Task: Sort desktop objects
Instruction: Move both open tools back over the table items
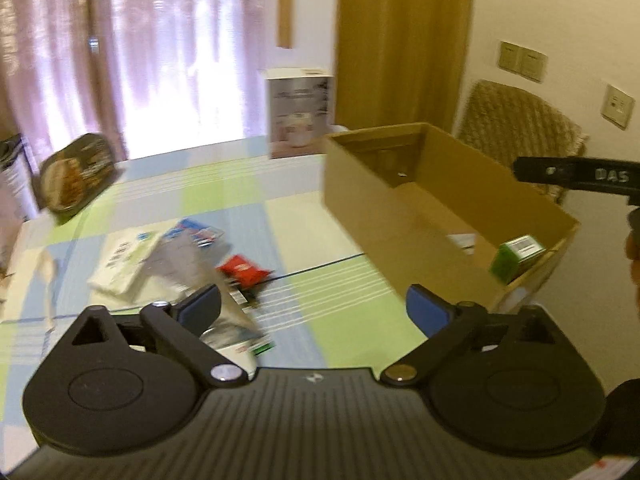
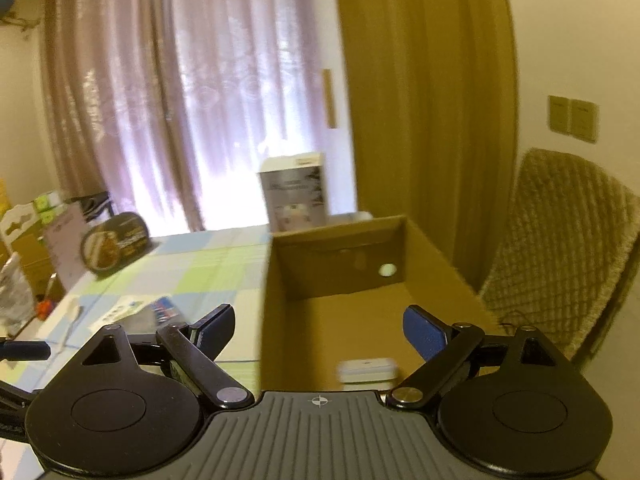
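Observation:
An open cardboard box (image 1: 400,184) stands on the right of the checked table; it holds a green box (image 1: 518,256) and a small white item (image 1: 464,240). Left of it lie a red packet (image 1: 242,270), a silver pouch (image 1: 188,264), a white-green pack (image 1: 126,260) and a blue card (image 1: 196,232). My left gripper (image 1: 314,314) hovers open above the table, nothing between its pads. My right gripper (image 2: 318,330) is open over the cardboard box (image 2: 340,280), with a white case (image 2: 368,370) on the floor of the box below it. Part of the right gripper (image 1: 576,176) shows at the left wrist view's edge.
A tall white carton (image 1: 300,112) stands at the table's far edge, and a dark oval tin (image 1: 76,174) leans at the far left. A woven chair (image 2: 560,248) sits right of the box. Curtains hang behind. Boxes are stacked off the table's left side (image 2: 24,232).

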A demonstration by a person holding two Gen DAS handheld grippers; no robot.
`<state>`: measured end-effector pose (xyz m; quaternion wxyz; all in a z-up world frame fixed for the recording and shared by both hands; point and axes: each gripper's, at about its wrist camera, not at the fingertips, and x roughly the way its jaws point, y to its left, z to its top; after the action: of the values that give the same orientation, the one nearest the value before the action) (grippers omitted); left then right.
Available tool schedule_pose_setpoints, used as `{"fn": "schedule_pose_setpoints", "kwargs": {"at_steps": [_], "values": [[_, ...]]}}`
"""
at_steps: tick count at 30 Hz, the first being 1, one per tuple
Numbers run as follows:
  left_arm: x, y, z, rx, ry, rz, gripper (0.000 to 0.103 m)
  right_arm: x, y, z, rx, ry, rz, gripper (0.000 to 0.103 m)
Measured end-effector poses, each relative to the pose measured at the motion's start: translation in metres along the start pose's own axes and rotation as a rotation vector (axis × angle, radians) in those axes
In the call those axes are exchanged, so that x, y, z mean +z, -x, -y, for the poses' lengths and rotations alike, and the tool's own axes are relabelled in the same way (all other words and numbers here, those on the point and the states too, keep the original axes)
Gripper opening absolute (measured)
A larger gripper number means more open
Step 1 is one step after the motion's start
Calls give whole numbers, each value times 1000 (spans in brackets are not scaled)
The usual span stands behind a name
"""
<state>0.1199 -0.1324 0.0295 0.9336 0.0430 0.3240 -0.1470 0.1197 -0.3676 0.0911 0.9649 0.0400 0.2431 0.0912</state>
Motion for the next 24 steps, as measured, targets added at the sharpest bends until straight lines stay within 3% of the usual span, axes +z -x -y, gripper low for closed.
{"fn": "schedule_pose_setpoints", "kwargs": {"at_steps": [14,24], "values": [[-55,59,-103,161,117,-54,102,-20,2,-99,155,108,-49,92],[-81,71,-144,211,147,-99,102,-50,-14,-142,222,186,-130,94]]}}
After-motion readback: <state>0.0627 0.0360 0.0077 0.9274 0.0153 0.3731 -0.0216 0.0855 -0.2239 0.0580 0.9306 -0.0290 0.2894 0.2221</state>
